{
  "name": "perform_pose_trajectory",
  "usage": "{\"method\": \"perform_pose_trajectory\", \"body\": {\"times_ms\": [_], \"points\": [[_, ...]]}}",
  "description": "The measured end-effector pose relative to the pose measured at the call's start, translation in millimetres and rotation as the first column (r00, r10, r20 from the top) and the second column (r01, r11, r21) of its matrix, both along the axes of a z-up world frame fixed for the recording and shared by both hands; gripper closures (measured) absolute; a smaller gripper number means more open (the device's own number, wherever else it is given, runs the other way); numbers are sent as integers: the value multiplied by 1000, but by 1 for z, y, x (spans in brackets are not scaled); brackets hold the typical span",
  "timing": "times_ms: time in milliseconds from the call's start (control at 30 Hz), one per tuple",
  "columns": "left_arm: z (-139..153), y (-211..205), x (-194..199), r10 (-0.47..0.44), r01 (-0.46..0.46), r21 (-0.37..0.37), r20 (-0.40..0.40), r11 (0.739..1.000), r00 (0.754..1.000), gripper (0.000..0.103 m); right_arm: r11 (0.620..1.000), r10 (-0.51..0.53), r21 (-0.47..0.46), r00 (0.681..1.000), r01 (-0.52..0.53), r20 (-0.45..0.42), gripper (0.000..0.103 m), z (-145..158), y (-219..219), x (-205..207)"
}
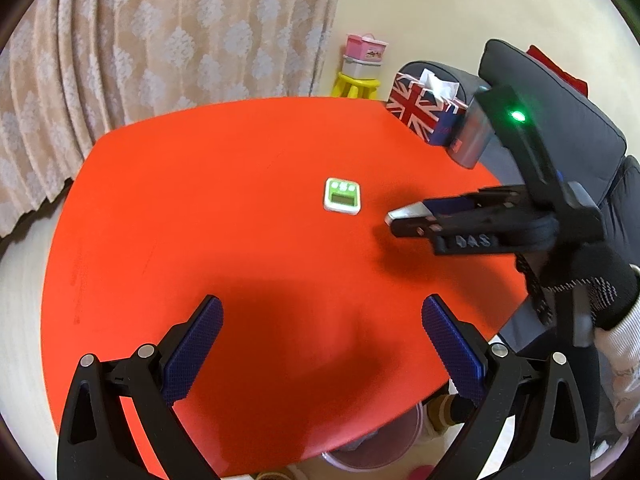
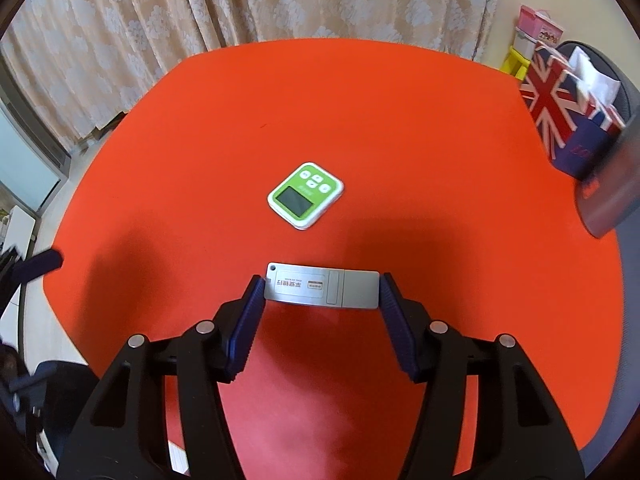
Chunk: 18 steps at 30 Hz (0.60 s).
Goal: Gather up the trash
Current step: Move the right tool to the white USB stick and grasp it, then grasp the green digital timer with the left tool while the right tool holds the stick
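Beige patterned curtain (image 2: 280, 4) across the back, cream wall to the right of it, and a bright orange-red tabletop (image 1: 200, 200) filling most of both views.

The thing being picked up is a flat silver card (image 2: 322, 290), rectangular, brushed-metal look, with a small hole in its left corner, some printed characters and a tiny logo box in the middle, plus a seam marking off its right third. In the right wrist view it sits lower centre of the frame, pinched end to end by the right gripper (image 2: 322, 300), whose blue-padded jaws press on its two short edges. In the left wrist view the same card (image 1: 406, 213) pokes out of that gripper (image 1: 416, 222) at centre right; whether it's lifted off the tabletop or not I can't tell.

Left gripper (image 1: 322, 344) is at the bottom of its own frame, jaws spread wide with nothing between them, hanging over the near part of the tabletop.

Other stuff: a small green and white timer (image 2: 306, 196) lies flat around mid-tabletop, above the card in frame. A Union Jack tissue box (image 1: 424, 112) stands at the upper right. Behind it there's a yellow stool (image 1: 356, 86) with a pink box (image 1: 366, 50) stacked on top.
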State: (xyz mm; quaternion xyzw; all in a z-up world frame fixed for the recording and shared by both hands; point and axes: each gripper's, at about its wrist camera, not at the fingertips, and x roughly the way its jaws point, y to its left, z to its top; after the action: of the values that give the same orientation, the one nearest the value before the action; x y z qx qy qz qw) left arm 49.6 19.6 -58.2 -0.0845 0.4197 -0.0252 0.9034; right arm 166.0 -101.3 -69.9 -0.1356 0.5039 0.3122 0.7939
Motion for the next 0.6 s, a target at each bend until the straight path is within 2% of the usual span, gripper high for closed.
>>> {"method": "perform_pose_trajectory", "body": {"times_ms": [233,600], "points": [[3,-12,38,-31,31,10,-4,999,1000,7,1000,-2,5,1000,2,12,45,16,-30,-2],[-4,-32,102,-82,86,49,-72,995,994,7,999,-19,28,1000,19,1,45,22,-67,0]]}}
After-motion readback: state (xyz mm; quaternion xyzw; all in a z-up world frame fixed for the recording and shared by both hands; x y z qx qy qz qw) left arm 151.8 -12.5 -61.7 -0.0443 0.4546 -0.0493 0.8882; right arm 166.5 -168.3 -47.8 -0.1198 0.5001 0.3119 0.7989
